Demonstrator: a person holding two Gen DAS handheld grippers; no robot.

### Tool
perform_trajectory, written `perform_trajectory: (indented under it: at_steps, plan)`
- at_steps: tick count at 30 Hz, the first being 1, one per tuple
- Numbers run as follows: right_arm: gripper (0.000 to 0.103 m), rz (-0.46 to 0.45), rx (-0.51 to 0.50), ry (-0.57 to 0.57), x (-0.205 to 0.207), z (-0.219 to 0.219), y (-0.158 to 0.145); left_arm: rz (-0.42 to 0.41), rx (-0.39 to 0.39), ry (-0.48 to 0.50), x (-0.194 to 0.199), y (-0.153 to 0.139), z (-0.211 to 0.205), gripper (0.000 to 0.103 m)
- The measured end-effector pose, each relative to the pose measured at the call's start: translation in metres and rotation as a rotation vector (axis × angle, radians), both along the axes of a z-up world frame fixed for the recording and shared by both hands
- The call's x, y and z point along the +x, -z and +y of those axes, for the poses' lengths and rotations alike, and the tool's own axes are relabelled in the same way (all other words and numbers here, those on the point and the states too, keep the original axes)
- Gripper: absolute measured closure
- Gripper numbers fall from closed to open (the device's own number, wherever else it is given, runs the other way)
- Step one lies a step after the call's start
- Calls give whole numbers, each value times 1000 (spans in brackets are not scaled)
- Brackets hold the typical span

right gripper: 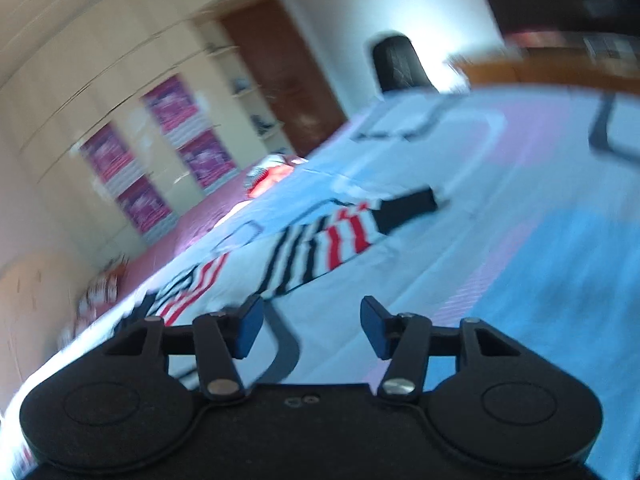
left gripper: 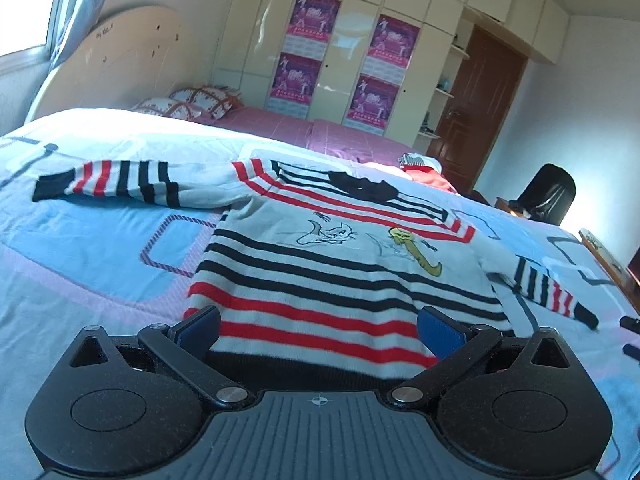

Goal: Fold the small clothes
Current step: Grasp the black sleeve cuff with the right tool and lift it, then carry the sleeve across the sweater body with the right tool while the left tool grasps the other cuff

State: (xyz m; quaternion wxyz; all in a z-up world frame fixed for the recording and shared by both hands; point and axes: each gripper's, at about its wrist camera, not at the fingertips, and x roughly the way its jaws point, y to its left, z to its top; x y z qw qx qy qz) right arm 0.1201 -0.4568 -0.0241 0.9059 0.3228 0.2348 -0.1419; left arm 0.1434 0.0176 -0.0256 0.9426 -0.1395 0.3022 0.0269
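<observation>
A small striped sweater (left gripper: 320, 264) lies flat and face up on a pale blue and pink quilt (left gripper: 88, 248) that covers the near part of a bed, its hem toward the camera and its collar on the far side. Both sleeves are spread out sideways: the left sleeve (left gripper: 108, 180) runs straight out over the quilt, and the right sleeve (left gripper: 552, 292) angles down toward the near right. The left gripper (left gripper: 320, 330) sits low at the hem with its blue pads spread wide, one near each bottom corner; the hem lies between them, and no pad visibly presses the cloth. In the right wrist view, which is blurred, the right gripper (right gripper: 312, 326) hangs over bare quilt with its jaws partly apart and nothing between them, and the striped sleeve with its black cuff (right gripper: 408, 206) lies beyond it, apart from the fingertips. On the far edge of the quilt rests a red and white bundle of cloth (left gripper: 424, 170). Beyond that lie a pink bedsheet (left gripper: 280, 124), patterned pillows (left gripper: 192, 102), a wardrobe with magenta posters (left gripper: 316, 16), a brown door (left gripper: 484, 104) and a black chair (left gripper: 548, 192) at the right.
</observation>
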Motion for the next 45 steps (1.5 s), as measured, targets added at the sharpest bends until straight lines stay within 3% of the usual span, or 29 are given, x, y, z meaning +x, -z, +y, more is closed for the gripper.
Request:
perform_trajectory:
  at_steps: [3,7,13,18,20,21,22,25,28,30,34,38,42,44,45]
  plan:
    - [49,19,161,112,45,-52,35,50,3,-14,44,16,-8,0]
    - [49,34,267,200,92,-94,71,95,13,-39,102,29,-23,0]
    - [44,31,403,245,125,-112,102,145,-4,-67,159,36,-41,0]
    - [58,44,337,257,136,-113,102,184,19,-50,184,42,-53,0]
    - [68,41,318,258,138,-114,104,190,19,-56,188,44,-52,0]
    - [83,60,288,252,139,-117,100,189,17,-61,188,44,-50,0]
    - [92,77,264,239,143,-117,100,188,15,-66,187,44,-48,0]
    - [95,92,148,203,144,-111,90,178,29,-79,184,41,-37,0]
    - [95,66,-26,126,152,-76,62,168,70,-110,181,38,-20,0]
    - [95,23,-133,25,161,-38,38,157,60,-132,178,36,-3,0]
    - [95,-63,-253,-231,184,60,-1,162,38,-185,178,39,29,0]
    - [95,-102,-240,-459,211,162,-12,163,-16,-206,174,44,62,0]
    - [94,-79,-234,-635,235,253,0,142,-57,-215,162,47,97,0]
    - [81,-32,-220,-732,245,295,14,145,-63,-225,159,51,112,0]
    - [67,8,-225,-795,250,313,17,151,-58,-227,159,54,118,0]
